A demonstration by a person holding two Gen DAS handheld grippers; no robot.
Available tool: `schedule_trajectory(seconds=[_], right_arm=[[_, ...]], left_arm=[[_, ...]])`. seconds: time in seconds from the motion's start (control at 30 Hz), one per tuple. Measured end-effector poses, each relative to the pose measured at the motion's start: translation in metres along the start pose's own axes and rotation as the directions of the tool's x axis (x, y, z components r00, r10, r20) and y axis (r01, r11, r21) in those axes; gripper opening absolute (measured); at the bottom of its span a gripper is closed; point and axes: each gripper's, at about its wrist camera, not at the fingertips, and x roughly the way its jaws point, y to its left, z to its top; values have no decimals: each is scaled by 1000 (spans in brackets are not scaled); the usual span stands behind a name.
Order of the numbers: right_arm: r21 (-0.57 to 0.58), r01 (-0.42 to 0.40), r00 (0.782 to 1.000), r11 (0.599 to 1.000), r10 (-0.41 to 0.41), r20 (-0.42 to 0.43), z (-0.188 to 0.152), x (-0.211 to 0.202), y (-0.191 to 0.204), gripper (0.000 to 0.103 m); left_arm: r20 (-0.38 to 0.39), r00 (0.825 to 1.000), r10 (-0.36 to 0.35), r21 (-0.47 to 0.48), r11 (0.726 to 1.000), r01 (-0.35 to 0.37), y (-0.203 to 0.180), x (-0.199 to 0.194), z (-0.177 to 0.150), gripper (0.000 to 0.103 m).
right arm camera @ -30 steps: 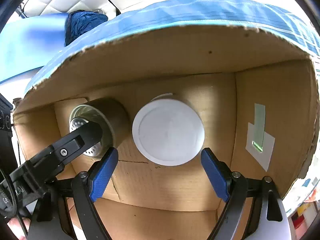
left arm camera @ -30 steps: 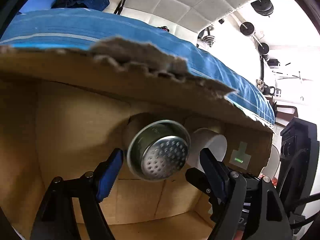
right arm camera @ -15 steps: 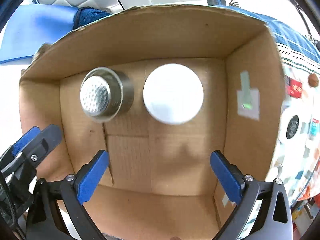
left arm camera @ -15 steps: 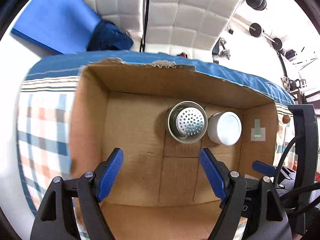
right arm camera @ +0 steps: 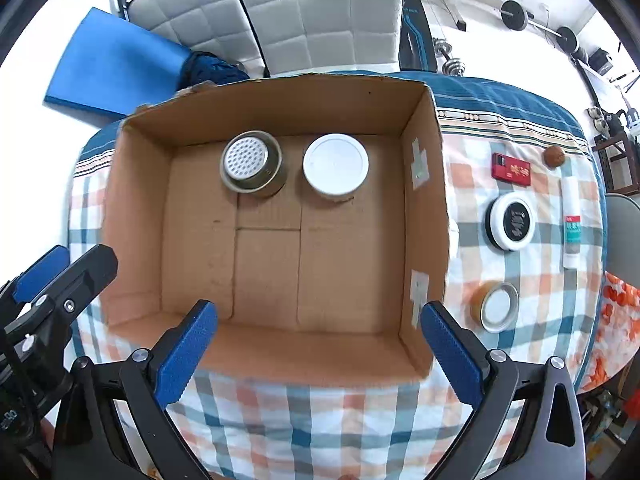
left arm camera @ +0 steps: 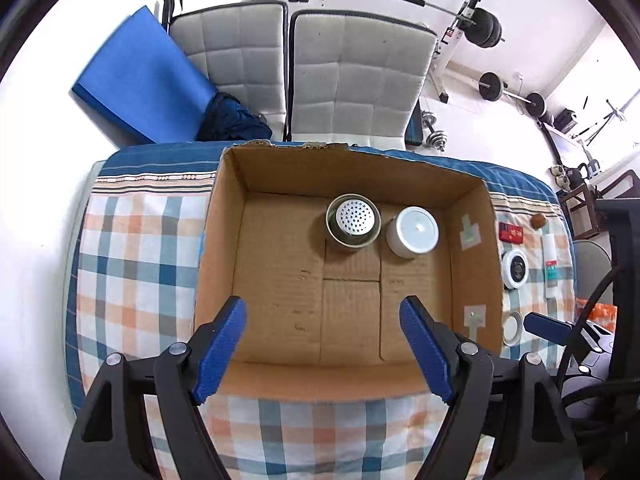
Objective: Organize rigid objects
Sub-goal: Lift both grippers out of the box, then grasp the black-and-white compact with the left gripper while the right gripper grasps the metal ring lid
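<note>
An open cardboard box (left arm camera: 224,240) (right arm camera: 136,208) stands on a checked tablecloth. Inside it, by the far wall, a steel cup with a perforated bottom (left arm camera: 353,221) (right arm camera: 250,166) stands next to a white lidded jar (left arm camera: 413,231) (right arm camera: 335,164). My left gripper (left arm camera: 324,354) hangs high over the box's near edge, open, nothing between its blue pads. My right gripper (right arm camera: 320,354) is also above the near edge, open wide and empty. The left gripper's fingers (right arm camera: 60,276) show at the left in the right wrist view.
Right of the box on the cloth lie a red packet (right arm camera: 511,171), a brown ball (right arm camera: 554,157), a round black-and-white tin (right arm camera: 512,222), a white tube (right arm camera: 571,224) and a lidded glass jar (right arm camera: 496,306). Padded chairs (left arm camera: 352,80) and weights stand beyond the table.
Both grippers rose out of the box, leaving the steel cup and the white jar on its floor. The right jaws spread wider. The whole box and table came into view.
</note>
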Motion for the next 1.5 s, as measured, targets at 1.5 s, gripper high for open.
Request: schedule_trajectory(seconds=[1.5], right_arm=[[490,8,996,872,39,-86,-25,100,-442,88]], left_arm=[[-422,902,91,285,958,37,-365,288,12,76]])
